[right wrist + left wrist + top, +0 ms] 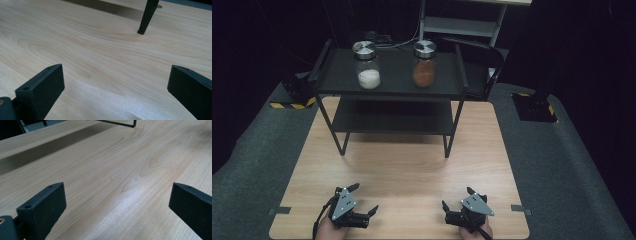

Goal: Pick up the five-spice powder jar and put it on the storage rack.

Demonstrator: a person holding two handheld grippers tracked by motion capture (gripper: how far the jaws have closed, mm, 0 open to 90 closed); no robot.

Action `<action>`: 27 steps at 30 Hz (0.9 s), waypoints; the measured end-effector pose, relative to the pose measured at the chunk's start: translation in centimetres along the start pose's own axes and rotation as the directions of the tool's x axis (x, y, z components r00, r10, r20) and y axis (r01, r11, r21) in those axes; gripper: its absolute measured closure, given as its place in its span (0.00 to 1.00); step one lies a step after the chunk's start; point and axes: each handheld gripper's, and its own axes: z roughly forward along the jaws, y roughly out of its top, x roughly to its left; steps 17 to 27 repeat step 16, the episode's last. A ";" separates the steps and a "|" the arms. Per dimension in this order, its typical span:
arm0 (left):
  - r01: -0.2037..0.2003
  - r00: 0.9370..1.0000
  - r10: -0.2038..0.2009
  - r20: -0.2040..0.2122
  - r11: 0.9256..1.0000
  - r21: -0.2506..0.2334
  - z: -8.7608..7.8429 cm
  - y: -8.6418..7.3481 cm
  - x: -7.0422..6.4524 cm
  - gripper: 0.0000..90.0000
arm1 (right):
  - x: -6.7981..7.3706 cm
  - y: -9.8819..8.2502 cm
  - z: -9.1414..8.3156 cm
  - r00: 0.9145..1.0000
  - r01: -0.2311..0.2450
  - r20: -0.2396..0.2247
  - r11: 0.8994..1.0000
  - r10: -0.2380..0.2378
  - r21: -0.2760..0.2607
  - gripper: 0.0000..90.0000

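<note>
On the wooden worktop [402, 165], both jars, white-filled jar [366, 65] and brown-filled jar [424, 64], stand upright on the shelf rack [389, 90] well ahead of the left gripper [360, 199] and right gripper [456, 198], each spread wide and empty.

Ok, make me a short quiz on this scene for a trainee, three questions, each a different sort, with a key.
1. True or false: both jars, the white jar and the brown jar, stand on the top shelf of the rack.
2. Which jar is on the side of the left claw? A: white jar. B: brown jar.
3. Fill in: the right claw holds ____, jaws apart over the table.

Key: 1 true. 2 A. 3 nothing.
</note>
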 end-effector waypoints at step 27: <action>0.000 1.000 0.000 -0.002 1.000 -0.001 0.0 0.0 -0.1 0.02 | 0.1 0.0 0.0 1.000 0.021 -0.004 1.000 -0.021 0.000 0.00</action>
